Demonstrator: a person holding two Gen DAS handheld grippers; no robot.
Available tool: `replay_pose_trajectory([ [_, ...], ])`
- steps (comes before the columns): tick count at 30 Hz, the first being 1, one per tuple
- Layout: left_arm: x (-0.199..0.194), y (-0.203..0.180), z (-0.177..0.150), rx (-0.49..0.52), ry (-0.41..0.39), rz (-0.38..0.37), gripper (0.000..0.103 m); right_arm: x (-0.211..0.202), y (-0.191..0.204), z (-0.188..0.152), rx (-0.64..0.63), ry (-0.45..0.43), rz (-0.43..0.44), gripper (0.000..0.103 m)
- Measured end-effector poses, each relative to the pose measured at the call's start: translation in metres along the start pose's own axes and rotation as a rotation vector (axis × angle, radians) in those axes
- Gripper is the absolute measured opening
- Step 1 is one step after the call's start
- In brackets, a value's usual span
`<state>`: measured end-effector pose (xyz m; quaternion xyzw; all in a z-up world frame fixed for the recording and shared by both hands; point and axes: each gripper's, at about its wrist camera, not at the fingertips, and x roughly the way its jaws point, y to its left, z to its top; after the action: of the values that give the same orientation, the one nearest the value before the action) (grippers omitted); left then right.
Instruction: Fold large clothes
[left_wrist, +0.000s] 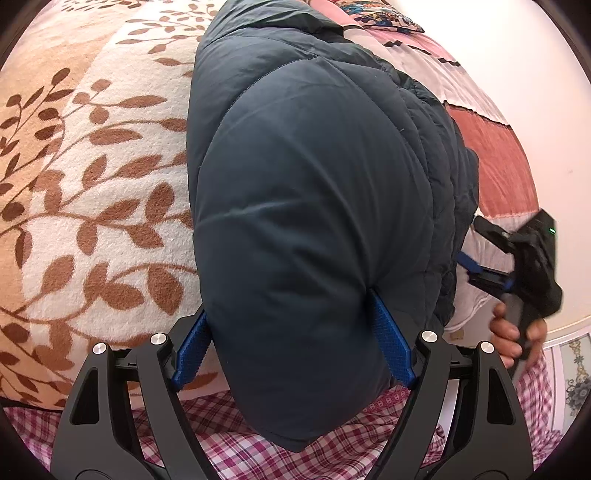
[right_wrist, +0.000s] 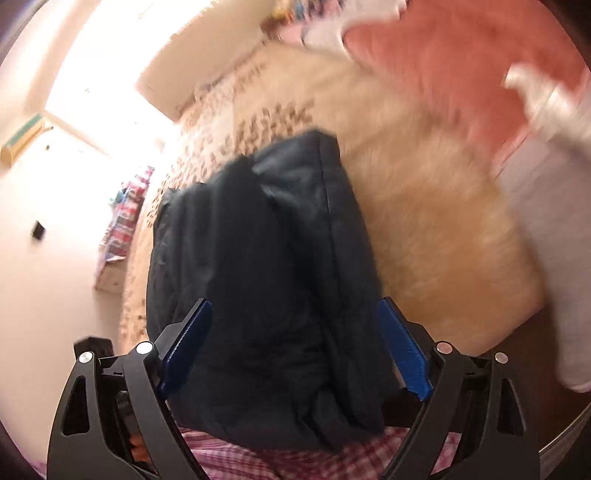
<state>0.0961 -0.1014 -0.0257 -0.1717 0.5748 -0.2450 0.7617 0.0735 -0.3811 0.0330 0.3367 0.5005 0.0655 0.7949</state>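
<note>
A dark navy puffer jacket (left_wrist: 306, 206) lies folded into a thick bundle on the leaf-patterned blanket (left_wrist: 92, 166). My left gripper (left_wrist: 291, 343) has its blue pads (left_wrist: 194, 350) wide apart on either side of the jacket's near end, with the fabric bulging between them. My right gripper (right_wrist: 291, 350) also straddles the jacket (right_wrist: 266, 280) with its blue pads (right_wrist: 404, 354) spread wide around the bundle. In the left wrist view the right gripper (left_wrist: 471, 264) shows at the jacket's right edge, held by a hand (left_wrist: 517, 336).
A pink checked sheet (left_wrist: 258, 446) lies at the bed's near edge. Pink and red folded bedding (left_wrist: 495, 147) sits to the right by the wall. The right wrist view is blurred; a bright window (right_wrist: 99, 66) and pale wall are at its left.
</note>
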Motion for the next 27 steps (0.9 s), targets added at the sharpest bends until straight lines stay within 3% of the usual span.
replay_pose_trajectory([
  [3, 0.001, 0.000, 0.000, 0.001, 0.002, 0.006, 0.080, 0.019, -0.009, 0.002, 0.007, 0.036, 0.001, 0.096],
  [7, 0.003, -0.006, 0.003, 0.019, 0.000, 0.032, 0.081, 0.041, -0.018, 0.005, 0.013, 0.097, 0.011, 0.097],
  [10, 0.005, -0.010, 0.006, 0.027, -0.001, 0.045, 0.082, 0.067, -0.028, 0.005, 0.065, 0.163, 0.068, 0.098],
  [15, 0.007, -0.013, 0.010, 0.035, -0.007, 0.058, 0.080, 0.077, -0.021, 0.005, 0.032, 0.176, 0.060, 0.098],
  [16, 0.007, -0.014, 0.011, 0.037, -0.009, 0.061, 0.079, 0.077, -0.018, 0.004, 0.024, 0.184, 0.089, 0.095],
  [18, 0.006, -0.015, 0.012, 0.041, -0.016, 0.065, 0.075, 0.081, -0.016, 0.001, 0.044, 0.203, 0.177, 0.071],
  [27, -0.008, -0.024, 0.019, 0.129, -0.117, 0.123, 0.059, 0.079, 0.013, -0.010, -0.050, 0.151, 0.169, 0.054],
])
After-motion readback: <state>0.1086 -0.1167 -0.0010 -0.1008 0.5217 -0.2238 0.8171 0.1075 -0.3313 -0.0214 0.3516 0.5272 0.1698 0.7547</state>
